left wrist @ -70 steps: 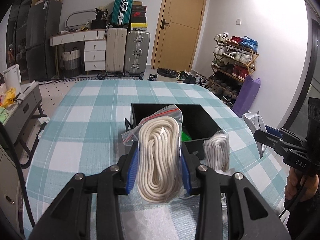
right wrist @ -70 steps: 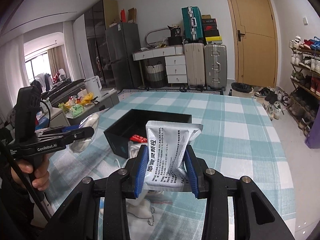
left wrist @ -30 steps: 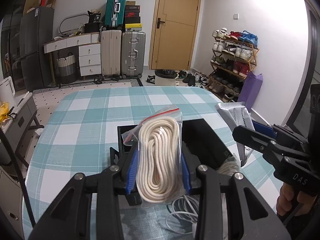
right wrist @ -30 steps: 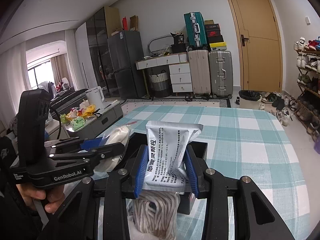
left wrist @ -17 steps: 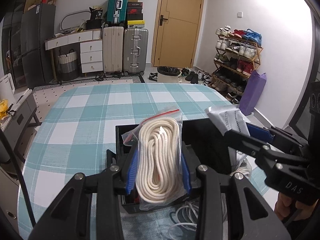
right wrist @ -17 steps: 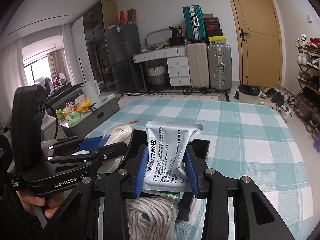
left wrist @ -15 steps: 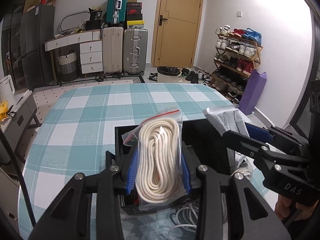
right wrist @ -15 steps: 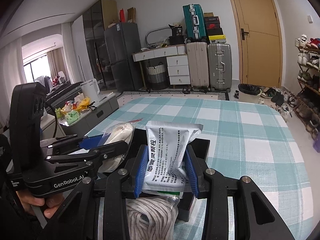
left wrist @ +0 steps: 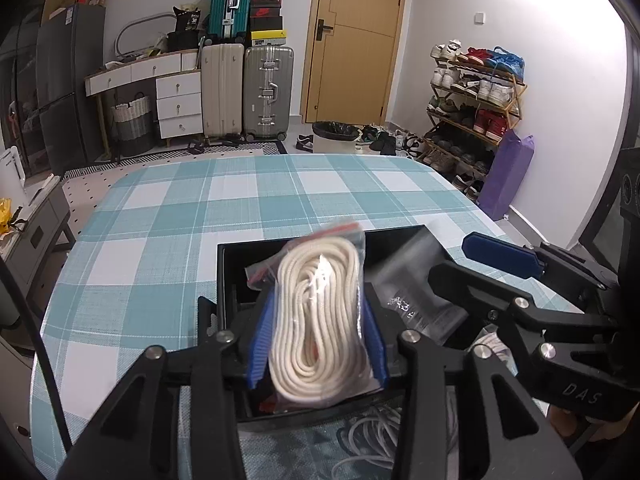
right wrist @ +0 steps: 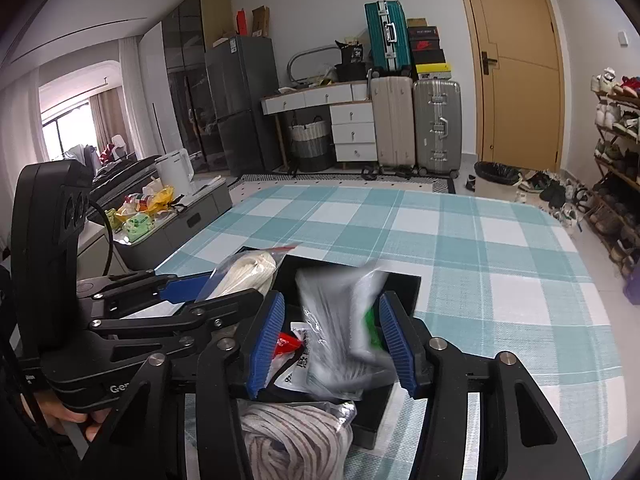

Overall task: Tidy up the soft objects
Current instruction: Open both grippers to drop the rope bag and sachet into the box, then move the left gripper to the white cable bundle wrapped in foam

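Table point(left wrist: 168, 216) with teal check cloth fills mid frame in both views; black box point(left wrist: 226, 280) sits lower center on it.

Change: right gripper point(right wrist: 332, 340) held the silver pouch point(right wrist: 340, 336) pinched half a second ago; now its blue pads stand spread wide and the pouch is motion-blurred between them, touching neither, dropping into the box. So the pouch is released, one soft item looks sorted. In the left view the pouch point(left wrist: 416, 300) lies dark and tilted in the right half of the box, below the right gripper point(left wrist: 504, 276).

Left gripper point(left wrist: 318, 332) unchanged: pads clamped on the rope bag point(left wrist: 320, 312), lower center, held over the box's left half, not yet let go. Likely next drop.

Looks: rope bag is a clear zip bag with red seal strip, cream rope coiled in long loops, bulging between the pads. Pouch is flat silver foil with printed text, crumpled. Red and green bits already in the box point(right wrist: 400, 280), too small to identify. Grey rope bundle point(right wrist: 296, 440) lies bottom center of the right view, outside the box, touching its near wall. Still to sort.
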The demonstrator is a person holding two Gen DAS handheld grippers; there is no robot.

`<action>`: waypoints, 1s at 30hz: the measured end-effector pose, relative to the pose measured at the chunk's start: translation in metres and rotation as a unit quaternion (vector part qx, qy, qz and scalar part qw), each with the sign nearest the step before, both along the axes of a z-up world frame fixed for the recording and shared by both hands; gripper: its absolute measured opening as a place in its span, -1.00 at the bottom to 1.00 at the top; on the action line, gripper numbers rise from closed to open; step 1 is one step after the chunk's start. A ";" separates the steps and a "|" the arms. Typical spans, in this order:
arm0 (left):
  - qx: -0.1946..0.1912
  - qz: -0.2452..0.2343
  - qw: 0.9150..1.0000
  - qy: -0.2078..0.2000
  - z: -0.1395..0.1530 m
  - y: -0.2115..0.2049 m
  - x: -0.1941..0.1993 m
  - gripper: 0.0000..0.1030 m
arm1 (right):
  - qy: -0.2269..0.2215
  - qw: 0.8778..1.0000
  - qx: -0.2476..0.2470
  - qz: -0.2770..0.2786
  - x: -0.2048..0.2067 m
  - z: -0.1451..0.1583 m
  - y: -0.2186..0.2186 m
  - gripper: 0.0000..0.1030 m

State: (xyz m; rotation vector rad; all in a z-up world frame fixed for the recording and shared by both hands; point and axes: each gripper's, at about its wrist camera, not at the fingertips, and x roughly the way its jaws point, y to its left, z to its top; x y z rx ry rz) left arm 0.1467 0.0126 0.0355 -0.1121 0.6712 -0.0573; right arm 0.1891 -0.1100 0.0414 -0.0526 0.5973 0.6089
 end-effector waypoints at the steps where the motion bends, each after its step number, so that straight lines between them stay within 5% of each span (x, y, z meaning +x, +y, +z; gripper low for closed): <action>1: 0.000 -0.002 1.000 -0.002 0.000 0.000 0.000 -0.08 | -0.002 1.000 0.000 -0.001 -0.001 0.001 -0.002 -0.01; 4: 0.004 -0.005 1.000 -0.003 0.002 -0.001 -0.006 0.17 | 0.000 1.000 0.000 -0.005 -0.005 0.004 -0.011 0.20; 6: 0.008 -0.007 1.000 -0.003 0.003 -0.001 -0.011 0.24 | -0.002 1.000 0.006 -0.009 -0.010 0.006 -0.020 0.66; 8: 0.013 -0.005 1.000 -0.001 0.004 -0.001 -0.016 0.63 | -0.004 1.000 0.014 -0.018 -0.015 0.009 -0.030 0.95; 9: 0.018 0.005 1.000 -0.008 0.006 -0.001 -0.021 0.81 | -0.005 1.000 0.017 -0.020 -0.019 0.010 -0.035 0.95; 13: 0.021 0.016 0.999 -0.020 0.008 0.002 -0.039 1.00 | 0.000 1.000 0.009 -0.019 -0.031 0.012 -0.045 0.99; 30: 0.018 0.011 1.000 -0.007 0.004 -0.005 -0.083 1.00 | 0.005 1.000 -0.019 -0.010 -0.072 0.001 -0.055 0.99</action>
